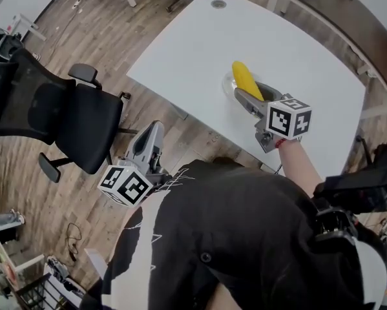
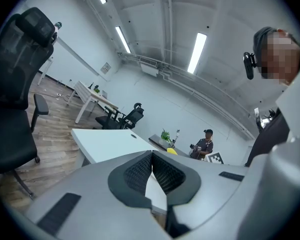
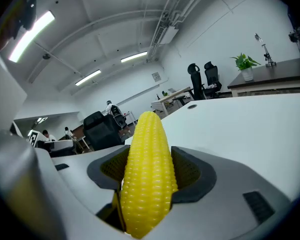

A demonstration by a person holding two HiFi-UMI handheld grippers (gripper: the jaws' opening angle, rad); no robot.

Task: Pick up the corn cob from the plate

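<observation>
Right gripper [image 3: 150,170]: jaws closed part-way on the corn cob [image 3: 147,149], one ribbed pad on each flank. The hold sits on the lower half of the cob. The upper half stands free above the jaws with its tip pointing up and away.

Left gripper [image 2: 152,160]: jaws closed pad to pad with nothing between them. In the head view it hangs at the person's left side, off the table [image 1: 199,44] and well apart from the work.

Location of the cob: in the head view it lies over the white table, directly above or on the pale plate [image 1: 227,82]. Only the plate's left rim shows beside the cob. Whether the cob has cleared the plate cannot be told from these views.

Assessment: the grasp appears made, and the step in hand is the lift.

Recommendations:
- Hold the squeeze steady. The kernels are rounded and likely slick, and the cob tapers, so a slackened grip could let it slide down through the pads.
- Raise it straight up rather than dragging it sideways, so the butt end does not catch the plate rim and shift the plate.
- Hold the cob at its present tilt. Tipping it further forward would put the free upper half out as a lever against the pads.
- The left gripper is not needed.
</observation>
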